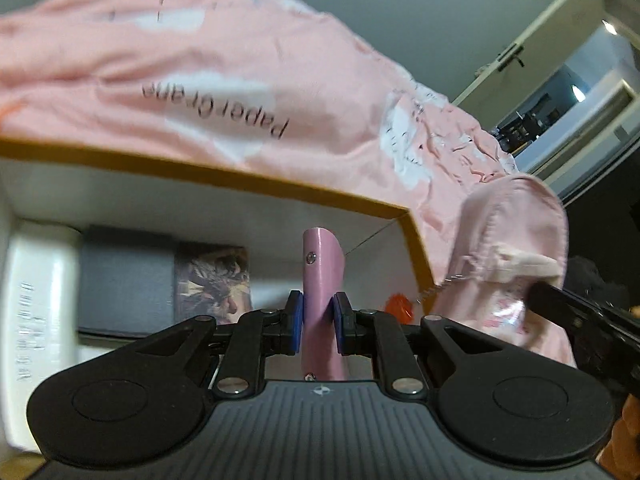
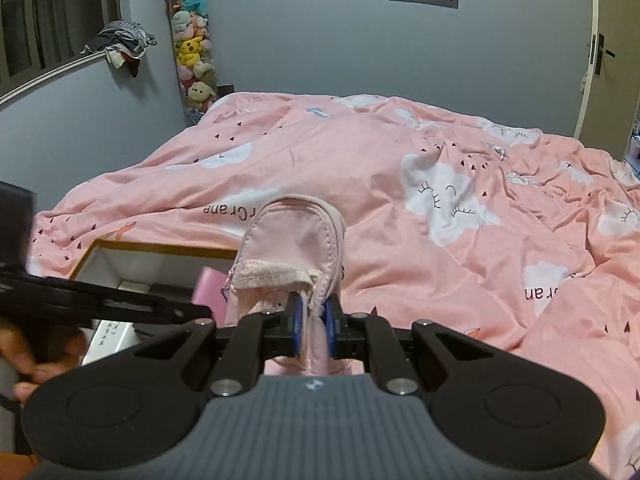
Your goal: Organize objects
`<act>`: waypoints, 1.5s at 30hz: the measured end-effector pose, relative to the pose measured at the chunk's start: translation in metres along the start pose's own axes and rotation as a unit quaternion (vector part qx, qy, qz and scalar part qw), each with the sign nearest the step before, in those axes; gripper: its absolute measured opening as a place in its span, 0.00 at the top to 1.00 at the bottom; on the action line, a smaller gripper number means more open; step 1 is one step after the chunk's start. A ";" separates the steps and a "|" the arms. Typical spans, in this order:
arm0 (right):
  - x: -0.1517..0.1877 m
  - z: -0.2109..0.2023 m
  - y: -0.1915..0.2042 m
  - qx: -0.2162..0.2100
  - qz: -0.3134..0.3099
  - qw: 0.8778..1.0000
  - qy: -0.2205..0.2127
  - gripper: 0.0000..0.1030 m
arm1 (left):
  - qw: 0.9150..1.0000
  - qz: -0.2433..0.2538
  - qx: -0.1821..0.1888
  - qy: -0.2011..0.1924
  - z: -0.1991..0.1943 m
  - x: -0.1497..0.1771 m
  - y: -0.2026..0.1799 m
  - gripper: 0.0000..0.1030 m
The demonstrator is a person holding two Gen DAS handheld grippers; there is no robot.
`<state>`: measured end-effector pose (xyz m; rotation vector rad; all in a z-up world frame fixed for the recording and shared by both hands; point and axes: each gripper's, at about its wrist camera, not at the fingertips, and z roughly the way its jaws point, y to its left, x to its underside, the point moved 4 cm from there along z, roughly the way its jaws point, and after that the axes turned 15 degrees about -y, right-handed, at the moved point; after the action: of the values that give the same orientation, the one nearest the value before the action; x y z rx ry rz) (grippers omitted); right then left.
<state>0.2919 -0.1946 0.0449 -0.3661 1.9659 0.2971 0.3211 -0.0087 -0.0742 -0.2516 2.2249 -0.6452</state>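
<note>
My left gripper (image 1: 316, 318) is shut on a flat pink item with small screws (image 1: 322, 280) and holds it upright inside an open white box with a tan rim (image 1: 280, 186). My right gripper (image 2: 312, 326) is shut on the edge of a small pink fabric pouch (image 2: 294, 240), held up just right of the box (image 2: 160, 249). The pouch also shows in the left wrist view (image 1: 516, 256), beside the box's right corner. The pink item (image 2: 208, 292) and the left gripper's arm (image 2: 100, 300) show at the left of the right wrist view.
The box holds a white package (image 1: 40, 300), a dark grey item (image 1: 124, 280) and a printed card (image 1: 216, 284). It rests on a bed with a pink cloud-print duvet (image 2: 440, 200). A tube of plush toys (image 2: 192, 48) stands in the far corner. A door (image 2: 612, 60) is at right.
</note>
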 end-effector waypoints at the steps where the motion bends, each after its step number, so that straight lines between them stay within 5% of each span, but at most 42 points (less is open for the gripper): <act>1: -0.001 0.005 -0.001 0.000 0.000 1.000 0.001 0.88 | 1.000 -0.010 -0.001 0.008 0.009 0.001 0.003 0.83; 9: 0.000 0.022 -0.005 -0.005 -0.003 1.000 0.005 0.88 | 0.998 -0.058 -0.007 0.039 0.045 0.009 0.016 0.83; 20: 0.001 0.027 -0.002 -0.002 -0.008 1.000 0.010 0.88 | 0.994 -0.018 -0.081 0.073 0.059 0.020 0.017 0.82; 28: -0.004 0.022 0.011 -0.032 -0.014 0.999 0.017 0.88 | 0.996 0.013 -0.087 -0.011 0.007 0.002 0.008 0.81; 33: 0.004 0.031 0.031 -0.054 -0.021 0.997 0.045 0.88 | 0.981 0.106 -0.147 -0.076 -0.047 0.001 0.010 0.74; 36: 0.014 0.046 0.043 -0.054 -0.029 0.995 0.073 0.88 | 0.975 0.115 -0.172 -0.080 -0.060 0.008 0.015 0.74; 45: 0.039 0.087 0.062 -0.006 -0.086 0.987 0.132 0.88 | 0.976 0.120 -0.169 -0.063 -0.061 0.021 0.017 0.74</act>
<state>0.3258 -0.1106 -0.0232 -0.6044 2.1757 0.1553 0.2618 0.0209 -0.0624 -0.1844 2.1879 -0.1153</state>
